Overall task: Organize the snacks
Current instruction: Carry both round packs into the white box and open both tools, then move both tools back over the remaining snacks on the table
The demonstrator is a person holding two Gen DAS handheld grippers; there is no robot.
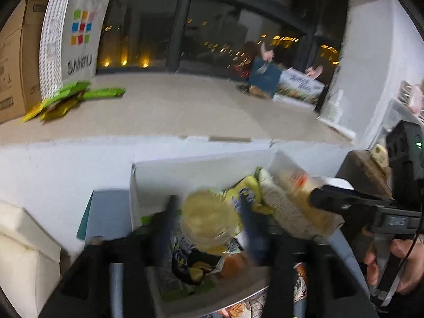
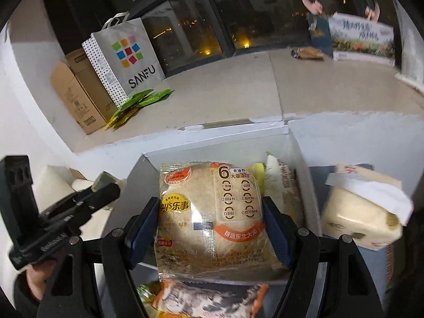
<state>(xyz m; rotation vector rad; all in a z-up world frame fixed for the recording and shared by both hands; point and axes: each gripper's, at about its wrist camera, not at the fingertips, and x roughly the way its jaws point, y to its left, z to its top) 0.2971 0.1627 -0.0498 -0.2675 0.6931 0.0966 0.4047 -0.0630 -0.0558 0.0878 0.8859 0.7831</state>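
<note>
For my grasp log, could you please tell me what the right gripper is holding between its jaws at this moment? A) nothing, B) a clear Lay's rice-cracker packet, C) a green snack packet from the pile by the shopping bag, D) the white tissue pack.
B: in the right wrist view the right gripper has its blue jaws pressed against both sides of the Lay's rice-cracker packet, above the white box.

- Left tongs: blue fingers clamped on a snack pack.
- Right tongs: fingers pressed against both sides of a rice-cracker pack.
</note>
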